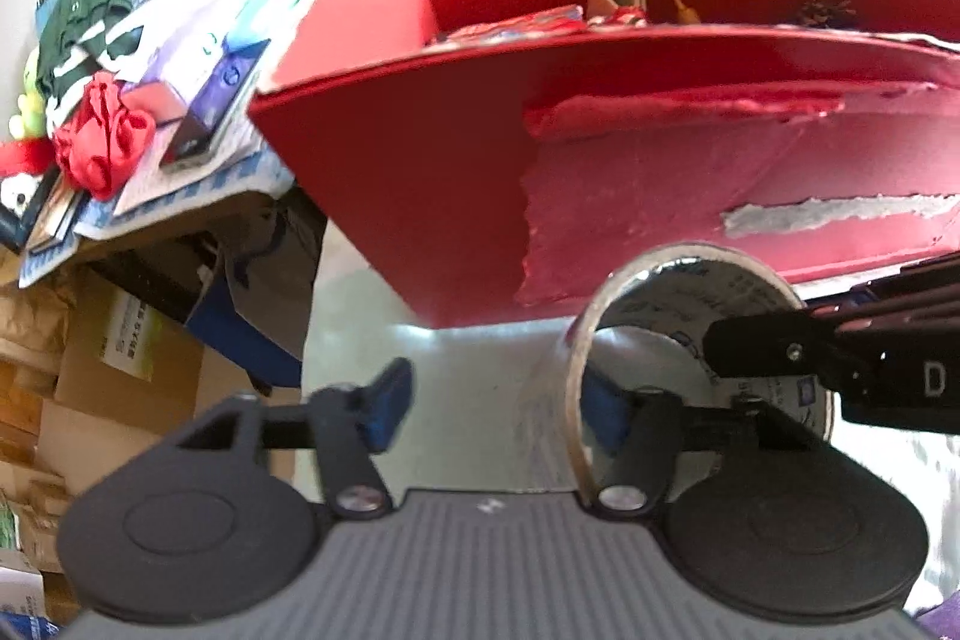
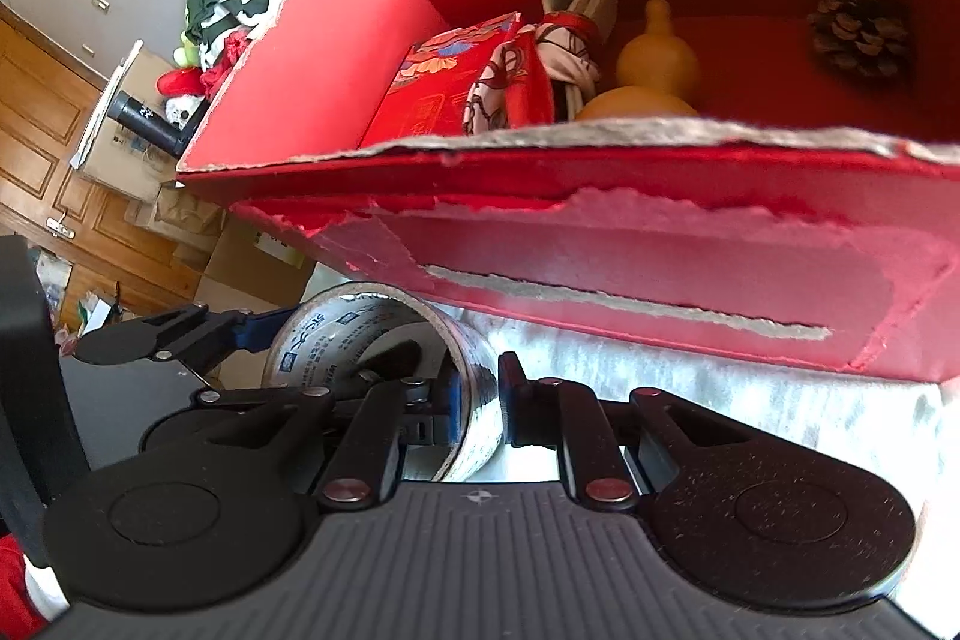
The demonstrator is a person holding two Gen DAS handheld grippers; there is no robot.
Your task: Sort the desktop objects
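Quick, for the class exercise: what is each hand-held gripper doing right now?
Left hand-held gripper: open, one finger inside the tape roll.
Right hand-held gripper: closed on the tape roll's wall.

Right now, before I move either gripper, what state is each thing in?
Left gripper: open, holding nothing.
Right gripper: shut on the tape roll's wall, one finger inside the ring.
Tape roll: on edge, held.
Red box: open at the top, rim torn.
Gourd: upright inside the red box.
Pine cone: inside the red box, loose.
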